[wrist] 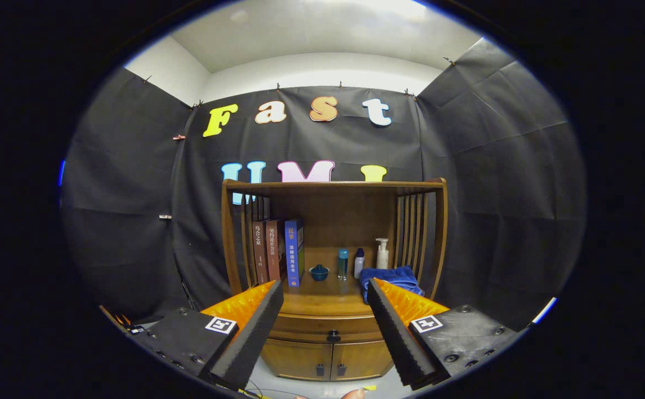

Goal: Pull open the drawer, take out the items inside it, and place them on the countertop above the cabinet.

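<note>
While the drawer (331,328) was shut, the gripper (325,302) hung well back from the cabinet (328,354), fingers spread wide and empty.
Its small dark knob (333,336), below the countertop (322,303), looked the only place to grip; the stiff wooden front would likely slide out on a straight pull.

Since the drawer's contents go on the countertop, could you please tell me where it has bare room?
The countertop is bare at the front, from below the books across to the blue cloth. The back is crowded: a small bowl, three bottles. The tongs are open, short of the closed drawer.
</note>
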Demonstrator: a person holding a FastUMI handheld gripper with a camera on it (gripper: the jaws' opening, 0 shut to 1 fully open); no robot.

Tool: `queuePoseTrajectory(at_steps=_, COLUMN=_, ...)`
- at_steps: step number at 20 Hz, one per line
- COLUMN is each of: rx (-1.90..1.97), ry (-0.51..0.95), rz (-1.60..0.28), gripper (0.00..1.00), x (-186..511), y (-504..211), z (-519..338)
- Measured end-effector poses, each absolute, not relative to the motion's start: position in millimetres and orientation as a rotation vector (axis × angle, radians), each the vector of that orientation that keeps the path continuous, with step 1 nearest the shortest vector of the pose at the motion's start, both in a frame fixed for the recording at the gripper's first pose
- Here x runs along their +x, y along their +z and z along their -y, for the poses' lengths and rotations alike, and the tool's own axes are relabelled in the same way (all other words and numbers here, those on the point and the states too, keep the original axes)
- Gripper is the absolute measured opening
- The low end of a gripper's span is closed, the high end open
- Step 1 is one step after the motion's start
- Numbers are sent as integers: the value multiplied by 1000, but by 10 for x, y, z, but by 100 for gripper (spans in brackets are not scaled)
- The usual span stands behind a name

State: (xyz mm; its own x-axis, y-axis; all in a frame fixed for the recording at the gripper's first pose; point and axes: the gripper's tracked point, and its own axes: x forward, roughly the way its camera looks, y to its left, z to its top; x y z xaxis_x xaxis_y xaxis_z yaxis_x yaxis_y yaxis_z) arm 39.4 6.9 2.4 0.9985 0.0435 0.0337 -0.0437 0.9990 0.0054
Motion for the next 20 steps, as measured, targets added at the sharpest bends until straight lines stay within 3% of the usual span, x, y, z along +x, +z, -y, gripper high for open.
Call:
queuePoseTrajectory(at_steps=5, rx=13, ry=40, rz=56, gripper=98, x=1056, y=-316, z=-30)
queuePoseTrajectory(at_steps=10, rx=9, ry=50, rz=-23, gripper=99, x=1676, y=-1193, z=-110)
queuePoseTrajectory(at_steps=20, rx=22, ry=37, rz=-230, gripper=99, x=2127, y=-2988, z=-65)
